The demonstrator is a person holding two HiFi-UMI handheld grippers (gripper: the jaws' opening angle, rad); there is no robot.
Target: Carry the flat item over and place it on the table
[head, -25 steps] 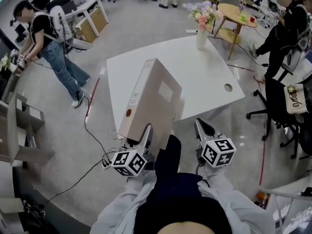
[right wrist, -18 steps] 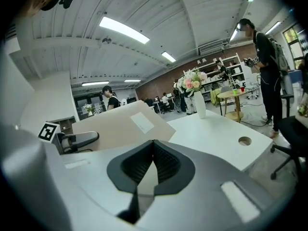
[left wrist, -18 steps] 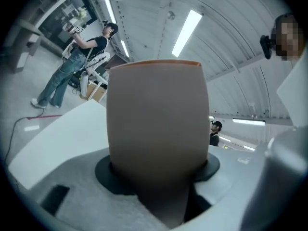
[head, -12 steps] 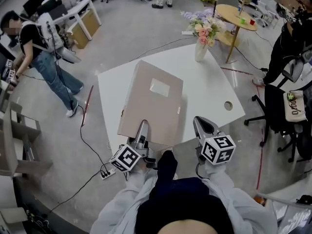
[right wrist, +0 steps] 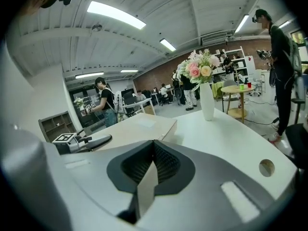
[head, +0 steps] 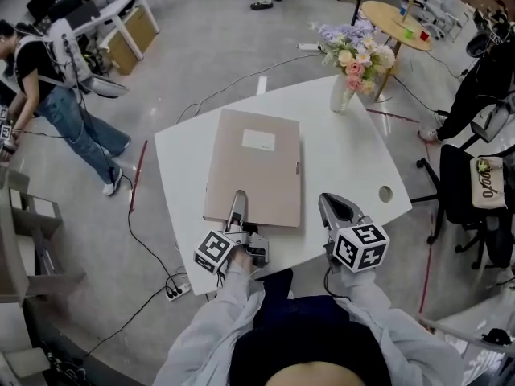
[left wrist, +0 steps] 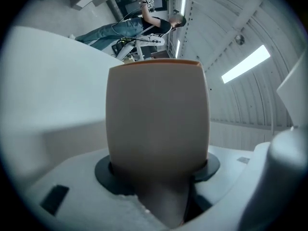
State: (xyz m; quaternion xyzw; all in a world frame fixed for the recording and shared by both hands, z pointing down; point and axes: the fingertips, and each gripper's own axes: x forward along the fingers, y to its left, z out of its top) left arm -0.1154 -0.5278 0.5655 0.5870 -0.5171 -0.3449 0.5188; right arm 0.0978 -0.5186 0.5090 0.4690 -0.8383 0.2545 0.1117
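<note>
The flat item is a beige binder (head: 256,167) with a white label. It lies flat on the white table (head: 346,159). My left gripper (head: 238,207) is shut on the middle of the binder's near edge. In the left gripper view the binder (left wrist: 158,114) fills the space between the jaws, which press on it from both sides. My right gripper (head: 334,211) hovers over the table's near edge, to the right of the binder, shut with nothing in it. The right gripper view shows the jaws (right wrist: 153,165) together, and the binder (right wrist: 134,126) with the left gripper (right wrist: 84,142) to their left.
A white vase of flowers (head: 344,91) stands at the table's far right corner. A cable hole (head: 385,192) lies near its right edge. A person (head: 48,79) stands at far left, an office chair (head: 475,183) at right, and cables with a power strip (head: 173,289) lie on the floor.
The binder stood tilted up on its edge in the left gripper's hold; it has since swung down and now lies flat on the table. The right gripper has stayed shut and empty.
</note>
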